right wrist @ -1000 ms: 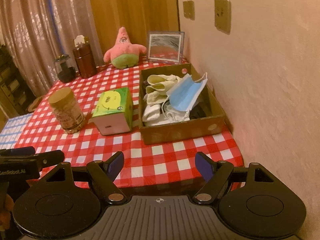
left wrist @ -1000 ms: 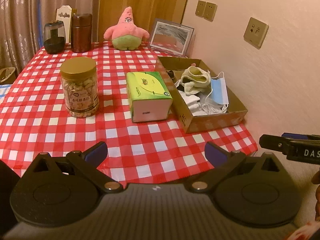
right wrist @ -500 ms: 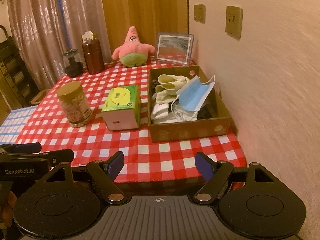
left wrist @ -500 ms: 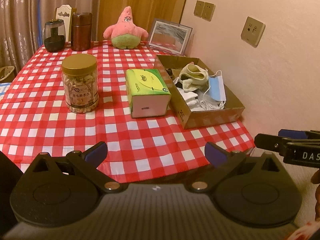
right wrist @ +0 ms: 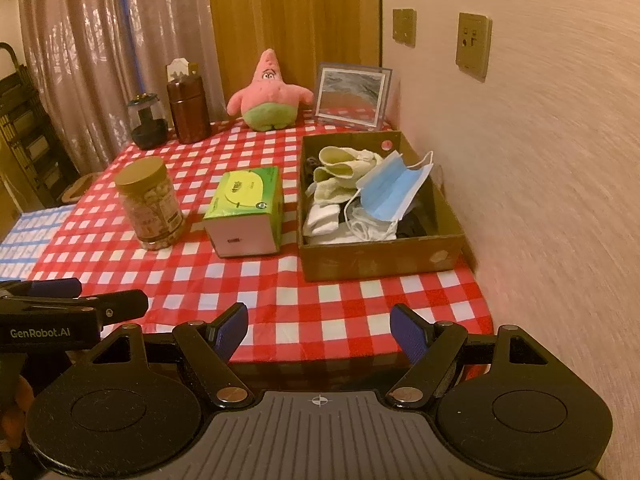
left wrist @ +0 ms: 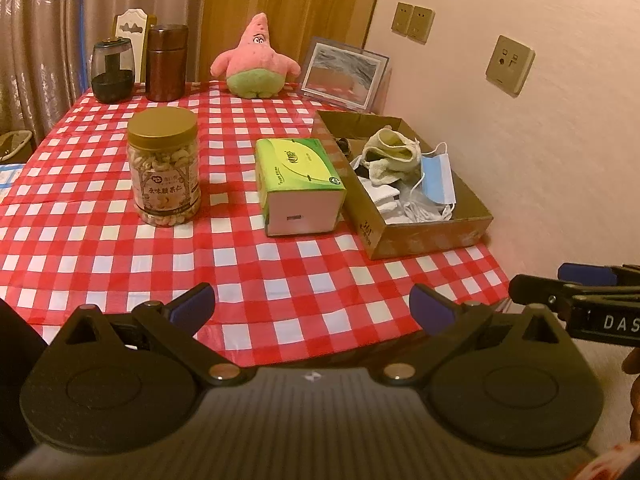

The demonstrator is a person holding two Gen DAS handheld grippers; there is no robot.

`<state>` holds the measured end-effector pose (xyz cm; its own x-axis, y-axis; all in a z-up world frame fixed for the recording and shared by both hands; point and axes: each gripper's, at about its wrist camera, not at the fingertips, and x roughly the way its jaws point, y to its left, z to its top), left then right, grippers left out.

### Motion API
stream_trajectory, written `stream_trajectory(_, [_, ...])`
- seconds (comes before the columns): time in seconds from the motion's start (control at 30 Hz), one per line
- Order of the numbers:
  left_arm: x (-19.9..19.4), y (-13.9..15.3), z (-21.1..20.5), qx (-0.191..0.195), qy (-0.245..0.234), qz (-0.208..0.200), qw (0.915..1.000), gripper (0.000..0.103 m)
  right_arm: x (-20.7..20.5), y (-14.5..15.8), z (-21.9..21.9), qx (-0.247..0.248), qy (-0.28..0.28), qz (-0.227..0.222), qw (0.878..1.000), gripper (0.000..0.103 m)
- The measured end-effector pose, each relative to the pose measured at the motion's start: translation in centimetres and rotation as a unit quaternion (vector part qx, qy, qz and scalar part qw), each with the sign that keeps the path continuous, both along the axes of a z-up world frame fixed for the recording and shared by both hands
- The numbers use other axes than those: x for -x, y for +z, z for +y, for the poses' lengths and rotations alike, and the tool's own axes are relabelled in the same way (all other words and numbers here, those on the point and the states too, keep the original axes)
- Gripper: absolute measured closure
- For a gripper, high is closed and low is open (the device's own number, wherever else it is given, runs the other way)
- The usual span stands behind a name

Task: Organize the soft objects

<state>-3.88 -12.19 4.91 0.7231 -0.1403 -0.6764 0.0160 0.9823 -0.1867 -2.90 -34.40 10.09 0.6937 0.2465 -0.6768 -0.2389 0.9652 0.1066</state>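
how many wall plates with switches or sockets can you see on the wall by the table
2 in the right wrist view: a wall plate near the curtain, and a socket plate nearer the camera. The left wrist view shows the far one as two plates side by side, so 3.

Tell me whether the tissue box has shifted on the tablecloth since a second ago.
No. The tissue box sits between the nut jar and cardboard box as before.
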Motion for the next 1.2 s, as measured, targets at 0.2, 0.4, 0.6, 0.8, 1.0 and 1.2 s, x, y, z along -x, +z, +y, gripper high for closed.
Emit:
stream_trajectory(0.2, [-0.01,-0.01,0.01,-0.002,0.001,-0.001,1.0,0.0,-0.07,-0.11,-0.07,0.0,0.001,0.001,1.0,0.025])
stream_trajectory(0.4, [-0.01,-0.01,0.03,-0.001,0.001,-0.002,1.0,0.0,-0.04,-0.17,-0.06,-0.001,0.0,0.002,1.0,0.025])
stream_trajectory(0.6, [0.0,-0.03,0.02,-0.001,0.002,-0.002,1.0,0.0,-0.01,-0.12,-0.03,0.0,-0.004,0.002,1.0,0.025])
stream_trajectory(0.8, [-0.01,-0.01,0.05,-0.001,0.001,-0.002,1.0,0.0,0.01,-0.12,-0.04,0.0,-0.003,0.001,1.0,0.025])
stream_trajectory(1.0, [-0.1,0.11,-0.02,-0.001,0.002,-0.003,1.0,0.0,0.04,-0.07,-0.04,0.0,-0.003,0.001,1.0,0.025])
stream_trajectory(1.2, [-0.12,0.15,-0.06,-0.002,0.002,-0.004,1.0,0.0,0.05,0.04,-0.06,0.0,-0.005,0.0,1.0,0.025])
